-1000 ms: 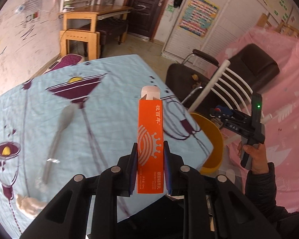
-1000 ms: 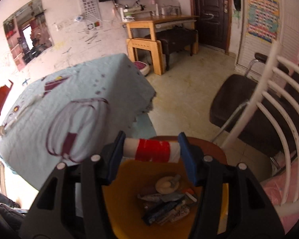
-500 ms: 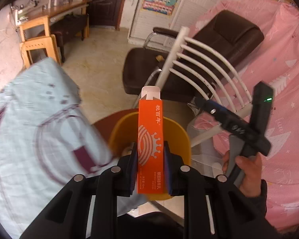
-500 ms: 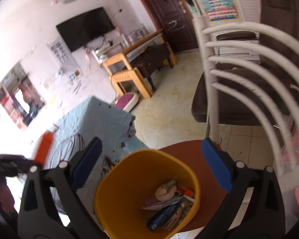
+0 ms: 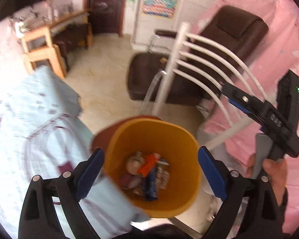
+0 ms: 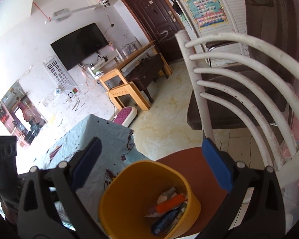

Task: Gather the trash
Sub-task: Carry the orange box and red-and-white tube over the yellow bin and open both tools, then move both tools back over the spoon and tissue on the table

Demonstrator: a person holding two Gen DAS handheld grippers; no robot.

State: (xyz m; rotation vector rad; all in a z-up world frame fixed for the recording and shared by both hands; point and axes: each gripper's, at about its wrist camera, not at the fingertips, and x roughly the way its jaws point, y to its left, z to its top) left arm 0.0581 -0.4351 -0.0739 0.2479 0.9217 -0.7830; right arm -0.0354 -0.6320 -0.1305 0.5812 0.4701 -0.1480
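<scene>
Nearest the left wrist camera, the left gripper (image 5: 150, 166) hangs with its jaws spread wide and nothing between them; 0.5 s ago it clamped the orange carton (image 5: 148, 164), which now lies in the yellow bin (image 5: 187, 139). That piece of trash counts as collected. The right gripper (image 6: 149, 159) is likewise released and empty, as it was 0.5 s ago. Directly below both, the bin sits on a brown chair seat (image 6: 189, 159), holding the carton, a pale round item, a blue wrapper and other packets too blurred to name. To the left lies the blue tablecloth (image 5: 35, 123); farther off, the white chair back (image 5: 199, 59).
</scene>
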